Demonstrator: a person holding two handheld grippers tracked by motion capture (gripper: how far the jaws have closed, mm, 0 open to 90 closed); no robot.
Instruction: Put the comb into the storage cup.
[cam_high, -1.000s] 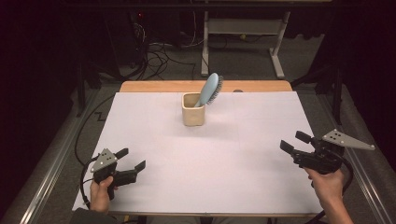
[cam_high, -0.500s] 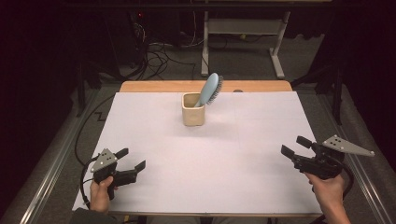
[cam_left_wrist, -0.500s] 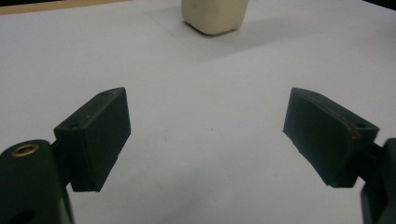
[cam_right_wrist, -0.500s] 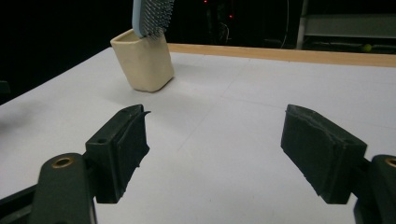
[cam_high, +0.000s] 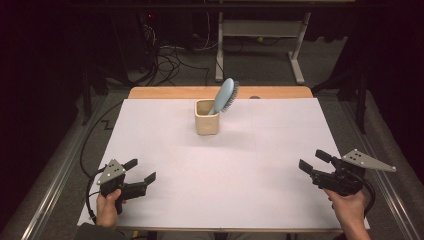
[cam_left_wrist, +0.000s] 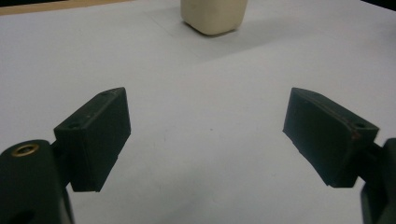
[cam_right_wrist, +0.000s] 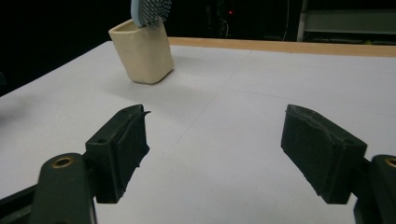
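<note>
Hairbrush (cam_high: 226, 95) stands in the cup (cam_high: 206, 117), upper centre.
Left gripper (cam_high: 141, 172) and right gripper (cam_high: 311, 161) (lower corners) both spread, holding nothing.

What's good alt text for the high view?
A blue hairbrush stands handle-down, leaning right, in a cream cup at the far middle of a white table. At the near corners, a person's hands hold the left gripper and right gripper, both open and empty.
</note>
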